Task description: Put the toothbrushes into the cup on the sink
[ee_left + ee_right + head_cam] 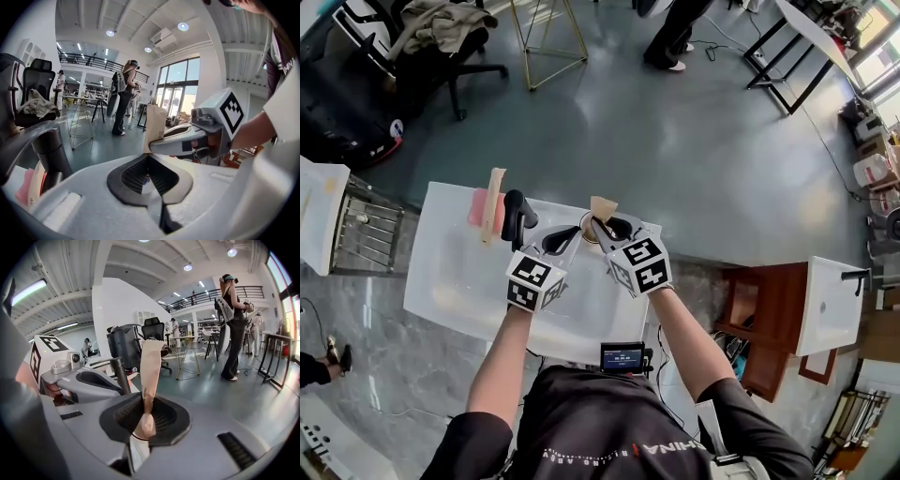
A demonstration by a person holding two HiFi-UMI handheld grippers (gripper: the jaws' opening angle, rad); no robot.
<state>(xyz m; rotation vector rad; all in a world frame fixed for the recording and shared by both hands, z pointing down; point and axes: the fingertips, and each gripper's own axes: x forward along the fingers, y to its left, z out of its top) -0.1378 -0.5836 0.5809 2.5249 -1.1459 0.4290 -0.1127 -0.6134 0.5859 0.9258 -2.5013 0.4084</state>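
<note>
My right gripper is shut on a toothbrush in a beige paper sleeve, which stands upright above the pads. Its lower end hangs over the round rim of the cup, most of it hidden by the jaws, at the back of the white sink. Just left of it, my left gripper is shut with nothing between its pads. A second wrapped toothbrush lies on a pink pad left of the black faucet.
A small device with a lit screen sits at the sink's front edge. A metal rack stands to the left, a wooden cabinet and another basin to the right. Beyond are an office chair, a wire stand and a person.
</note>
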